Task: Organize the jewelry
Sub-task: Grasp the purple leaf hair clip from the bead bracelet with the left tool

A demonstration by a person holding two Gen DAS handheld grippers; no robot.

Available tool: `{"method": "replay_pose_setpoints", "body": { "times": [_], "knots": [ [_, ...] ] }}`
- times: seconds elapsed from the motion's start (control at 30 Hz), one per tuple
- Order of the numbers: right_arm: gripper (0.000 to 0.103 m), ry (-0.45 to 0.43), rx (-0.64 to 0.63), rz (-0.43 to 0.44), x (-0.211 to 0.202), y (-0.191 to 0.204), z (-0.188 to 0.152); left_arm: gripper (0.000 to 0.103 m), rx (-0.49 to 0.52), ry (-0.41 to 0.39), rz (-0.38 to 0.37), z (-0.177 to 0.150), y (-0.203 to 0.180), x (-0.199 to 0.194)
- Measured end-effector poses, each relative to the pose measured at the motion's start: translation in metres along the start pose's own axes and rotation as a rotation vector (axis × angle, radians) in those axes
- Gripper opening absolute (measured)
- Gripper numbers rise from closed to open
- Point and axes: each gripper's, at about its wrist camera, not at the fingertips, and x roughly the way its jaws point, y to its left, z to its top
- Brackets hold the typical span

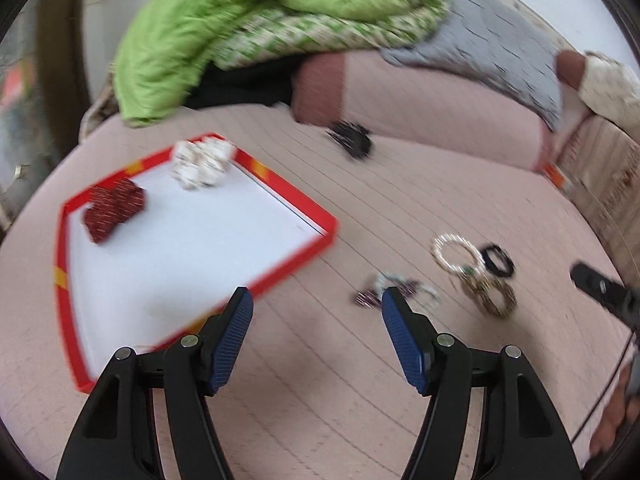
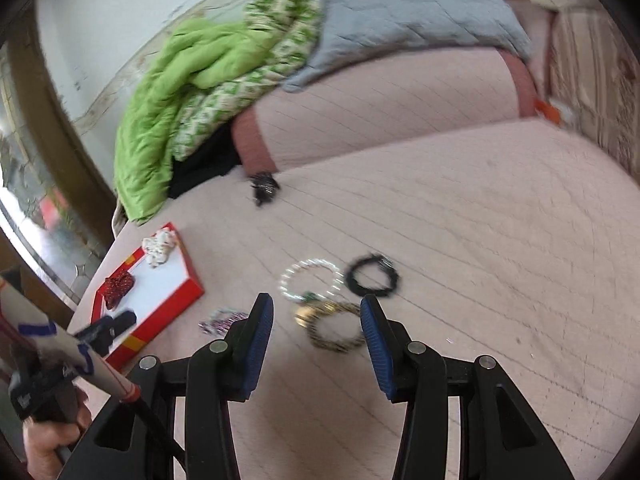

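hovered over the pink bedcover (image 1: 320, 380), left gripper (image 1: 317, 300) spread wide. right gripper (image 2: 317, 307) likewise spread, gold bangle (image 2: 338, 330) at twelve o'clock between its fingers. red tray (image 1: 296, 204) at ten o'clock of the left.

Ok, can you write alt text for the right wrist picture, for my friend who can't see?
The open right gripper hovers over a pink bedspread, above a gold bracelet, pearl bracelet and black bracelet. A red tray lies to the left.
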Motion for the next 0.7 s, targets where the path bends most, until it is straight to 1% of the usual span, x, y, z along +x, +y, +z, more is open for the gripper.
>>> {"method": "replay_pose_setpoints", "body": {
  "times": [0.07,0.13,0.17,0.27,0.3,0.33,0.37,0.4,0.53,0.6,0.7],
  "knots": [
    [0.049,-0.008,0.025,0.010,-0.001,-0.009,0.003,0.066,0.017,0.005,-0.012,-0.001,-0.004,0.007],
    [0.049,-0.005,0.039,0.039,0.000,-0.011,0.005,0.066,0.024,0.004,-0.013,-0.001,-0.005,0.011],
    [0.049,0.009,0.042,0.061,0.004,-0.011,0.006,0.066,0.026,0.006,-0.018,0.000,-0.006,0.014],
    [0.049,0.041,0.038,0.085,0.011,-0.010,0.002,0.066,0.039,0.032,-0.035,0.002,-0.008,0.026],
    [0.048,0.048,0.042,0.090,0.012,-0.010,0.003,0.066,0.048,0.043,-0.042,0.003,-0.010,0.030],
    [0.044,0.052,0.044,0.093,0.013,-0.011,0.002,0.065,0.056,0.052,-0.051,0.004,-0.011,0.033],
    [0.040,0.061,0.045,0.091,0.015,-0.012,0.002,0.061,0.063,0.060,-0.066,0.005,-0.013,0.037],
    [0.039,0.067,0.046,0.085,0.016,-0.013,0.002,0.058,0.068,0.064,-0.081,0.005,-0.015,0.040],
    [0.039,0.088,0.070,0.071,0.022,-0.018,-0.001,0.047,0.101,0.075,-0.148,0.010,-0.028,0.052],
    [0.039,0.091,0.077,0.066,0.023,-0.020,-0.001,0.045,0.100,0.088,-0.163,0.012,-0.032,0.060],
    [0.039,0.095,0.092,0.061,0.025,-0.023,0.000,0.038,0.080,0.119,-0.180,0.012,-0.034,0.076]
  ]
}}
